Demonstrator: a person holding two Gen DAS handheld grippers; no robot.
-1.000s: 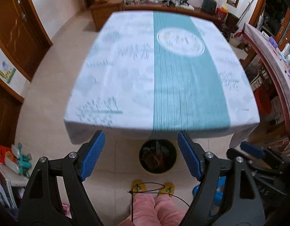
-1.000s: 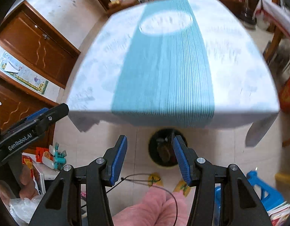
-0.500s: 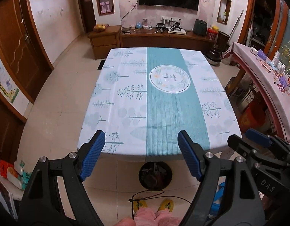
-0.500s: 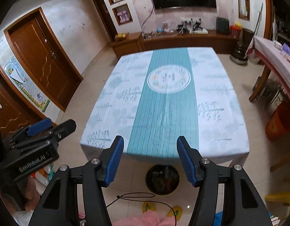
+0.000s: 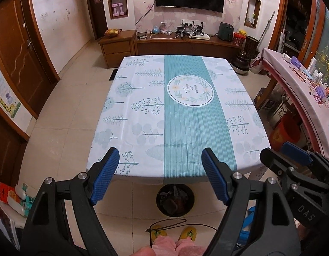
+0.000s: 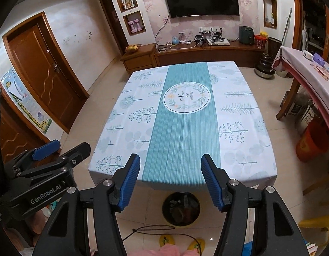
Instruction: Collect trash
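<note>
Trash [image 5: 175, 198] fills the black bin [image 6: 181, 221] under the desk [image 5: 143, 115]; pieces look light and crushable, so grip protruding edges. Left tongs [image 5: 160, 176] and right tongs [image 6: 170, 180] stand open and empty, the right having just widened.

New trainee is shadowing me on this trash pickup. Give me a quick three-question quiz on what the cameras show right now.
1. True or false: the left claw holds a piece of trash.
2. Where is the black bin? A) on the table B) on the floor at the table's near edge C) beside the door
3. Fill in: the stripe down the middle of the tablecloth is ____.

Key: 1. False; both it and the right claw are open with nothing between the pads. 2. B. 3. Teal.
</note>
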